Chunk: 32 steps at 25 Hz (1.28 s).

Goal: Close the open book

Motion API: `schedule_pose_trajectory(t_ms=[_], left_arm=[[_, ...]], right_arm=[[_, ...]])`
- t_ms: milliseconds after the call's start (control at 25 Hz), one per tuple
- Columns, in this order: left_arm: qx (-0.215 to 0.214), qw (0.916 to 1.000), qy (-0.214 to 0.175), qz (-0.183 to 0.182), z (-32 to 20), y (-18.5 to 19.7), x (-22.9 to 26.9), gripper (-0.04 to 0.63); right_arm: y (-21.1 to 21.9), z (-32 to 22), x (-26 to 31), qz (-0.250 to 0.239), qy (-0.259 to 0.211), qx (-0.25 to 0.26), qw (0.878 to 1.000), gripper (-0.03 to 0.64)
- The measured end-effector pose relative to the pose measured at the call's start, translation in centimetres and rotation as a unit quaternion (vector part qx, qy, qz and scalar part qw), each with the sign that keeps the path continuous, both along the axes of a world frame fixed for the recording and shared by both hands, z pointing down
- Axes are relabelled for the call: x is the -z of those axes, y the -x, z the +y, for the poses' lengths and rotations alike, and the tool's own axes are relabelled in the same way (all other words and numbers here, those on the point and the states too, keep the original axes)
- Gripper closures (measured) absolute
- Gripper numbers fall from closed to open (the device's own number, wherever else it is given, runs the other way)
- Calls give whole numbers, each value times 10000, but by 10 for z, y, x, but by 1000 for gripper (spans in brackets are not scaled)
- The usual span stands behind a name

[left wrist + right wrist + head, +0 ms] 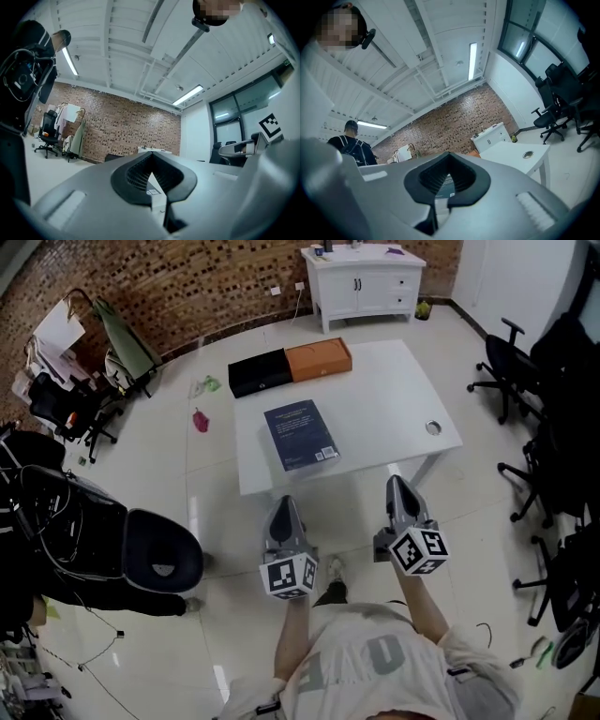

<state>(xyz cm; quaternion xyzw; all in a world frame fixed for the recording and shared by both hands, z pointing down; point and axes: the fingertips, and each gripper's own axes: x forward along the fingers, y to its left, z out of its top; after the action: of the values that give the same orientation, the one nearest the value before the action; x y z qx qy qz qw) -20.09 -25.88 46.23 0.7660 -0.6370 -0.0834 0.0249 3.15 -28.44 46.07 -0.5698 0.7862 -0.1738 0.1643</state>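
Note:
A dark blue book (300, 434) lies closed, cover up, on the left half of the white table (384, 399). Both grippers hang in front of the table's near edge, over the floor and apart from the book. My left gripper (284, 502) points at the table with its jaws together and nothing between them. My right gripper (397, 482) is likewise shut and empty. In the left gripper view the closed jaws (151, 154) frame a sliver of the book (154, 185). The right gripper view shows the same past its closed jaws (449, 154), with the book (445, 185) in the notch.
A black box (259, 372) and an orange box (319, 359) sit at the table's far edge. A cable hole (432, 427) marks the right side. A white cabinet (364, 282) stands behind; office chairs (506, 367) stand right, and a black chair (155, 559) left.

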Motion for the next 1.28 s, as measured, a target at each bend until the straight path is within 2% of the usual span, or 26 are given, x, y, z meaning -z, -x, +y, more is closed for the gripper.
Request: schedule_pose_trajectory(t_ms=[200,400,520,680,800,960,1280], left_arm=[[126,9995,-139,-251,92,-36,10,583],[305,9995,-74,-48,200,-80,9,581],[207,9997,-132,29,257,-113,21,581],[13,9998,-170,-121,316,-146,37,581],[-72,9996,-199,-210,348,-165,44,581],[-124,9994,-134,-277,379,-180,40,581],[-40,9997,-138,-204,404,-167,41,582]], right_arm=[[-32,95,13,77,-196,176,9996,612],[-68,212,1,636,-56,489,9968,612],[-79,268,2,809,-39,732,9940,612],[-84,323,12,650,-30,933,9935,612],[-88,353,19,575,-89,1009,9932,612],[-92,382,15,782,-91,1022,9916,614],[-84,412,15,779,-30,1049,9914,614]])
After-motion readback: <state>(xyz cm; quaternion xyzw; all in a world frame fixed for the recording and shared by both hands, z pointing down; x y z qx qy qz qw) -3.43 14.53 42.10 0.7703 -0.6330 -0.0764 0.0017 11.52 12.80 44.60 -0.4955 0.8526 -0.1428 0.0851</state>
